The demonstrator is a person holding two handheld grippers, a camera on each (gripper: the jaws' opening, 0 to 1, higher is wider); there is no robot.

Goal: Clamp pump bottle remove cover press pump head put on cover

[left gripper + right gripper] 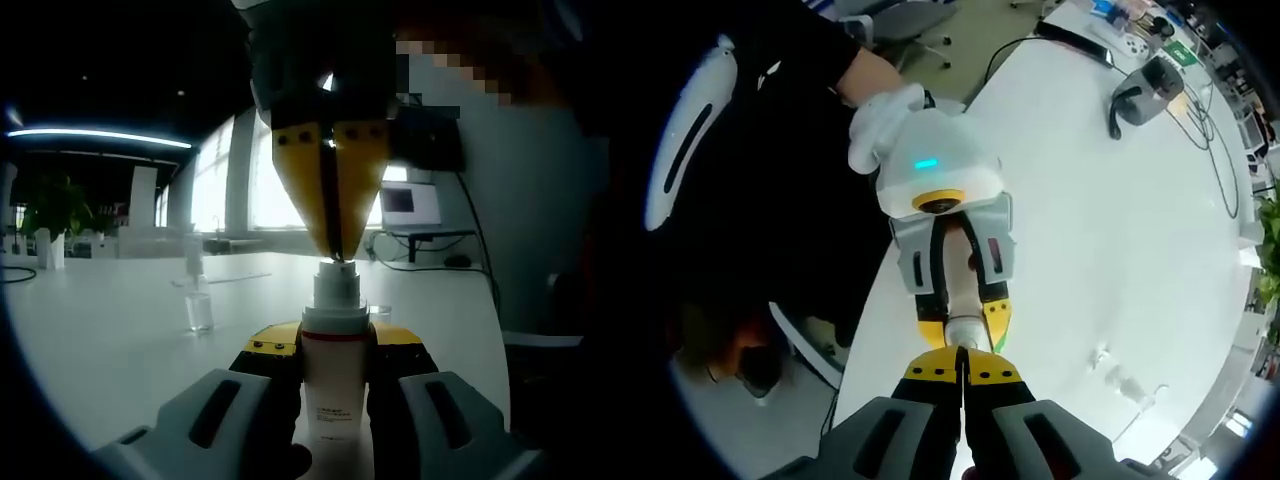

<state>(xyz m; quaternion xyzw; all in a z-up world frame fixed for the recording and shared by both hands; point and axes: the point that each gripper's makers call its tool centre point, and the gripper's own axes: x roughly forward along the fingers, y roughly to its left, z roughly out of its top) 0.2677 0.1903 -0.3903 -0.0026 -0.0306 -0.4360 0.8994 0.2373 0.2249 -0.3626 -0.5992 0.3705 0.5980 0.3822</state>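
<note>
A white pump bottle [333, 390] with a red band stands upright between my left gripper's [335, 345] yellow-tipped jaws, which are shut on its body. My right gripper [338, 258] comes down from above with its yellow fingers closed together, tips resting on the bare pump head [336, 285]. In the right gripper view, my right gripper [961, 375] looks straight down onto the bottle [962, 280], held by the left gripper [965, 327]. A clear cover [199, 310] stands on the white table to the left of the bottle; it also shows as a clear cover [1130, 385] lower right.
The white table [1110, 230] stretches away, with a dark device and cables [1145, 90] at its far end. A monitor [410, 205] and a potted plant [55, 205] stand at the back. A person in dark clothes [780, 150] holds the left gripper at the table edge.
</note>
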